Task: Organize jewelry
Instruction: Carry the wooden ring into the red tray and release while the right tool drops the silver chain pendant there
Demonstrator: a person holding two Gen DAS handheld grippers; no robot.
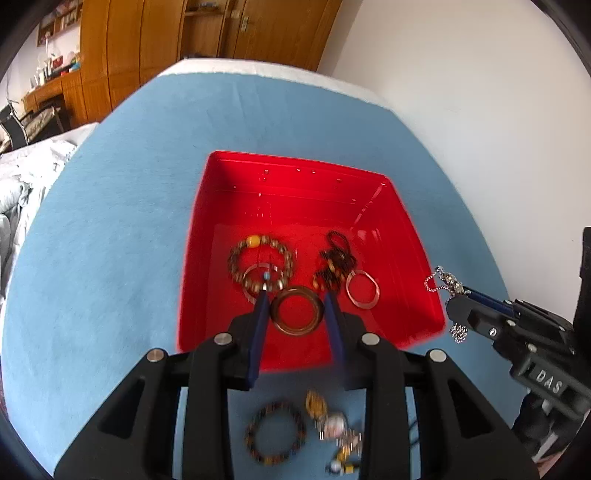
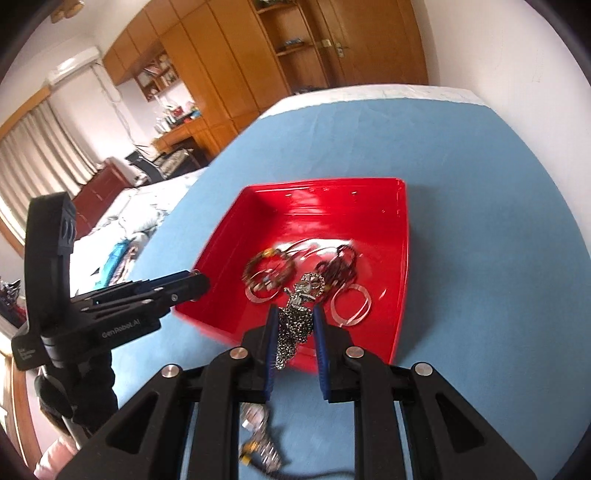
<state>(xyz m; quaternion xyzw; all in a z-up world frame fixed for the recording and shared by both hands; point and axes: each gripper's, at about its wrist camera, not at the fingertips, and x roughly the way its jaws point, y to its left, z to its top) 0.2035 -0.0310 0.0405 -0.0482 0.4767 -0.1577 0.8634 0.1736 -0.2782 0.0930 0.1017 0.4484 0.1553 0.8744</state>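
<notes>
A red tray [image 1: 207, 236] on the blue cloth holds a beaded bracelet [image 1: 260, 262], dark necklace [image 1: 334, 262] and silver rings [image 1: 362, 288]. My left gripper [image 1: 295, 291] is shut on a brown wooden bangle [image 1: 297, 310] above the tray's near part. My right gripper [image 2: 295, 312] is shut on a silver ball-chain pendant [image 2: 297, 317] over the tray's [image 2: 400, 258] near edge; it shows at right in the left wrist view [image 1: 448, 286]. Loose jewelry lies on the cloth below: a dark beaded bracelet [image 1: 275, 434] and a charm bracelet [image 1: 338, 428].
The table with the blue cloth [image 1: 122, 221] stands by a white wall [image 1: 461, 74]. A bed with bedding [image 1: 22, 177] lies to the left, wooden wardrobes [image 1: 207, 33] behind. The left gripper's body [image 2: 110, 306] is at left in the right wrist view.
</notes>
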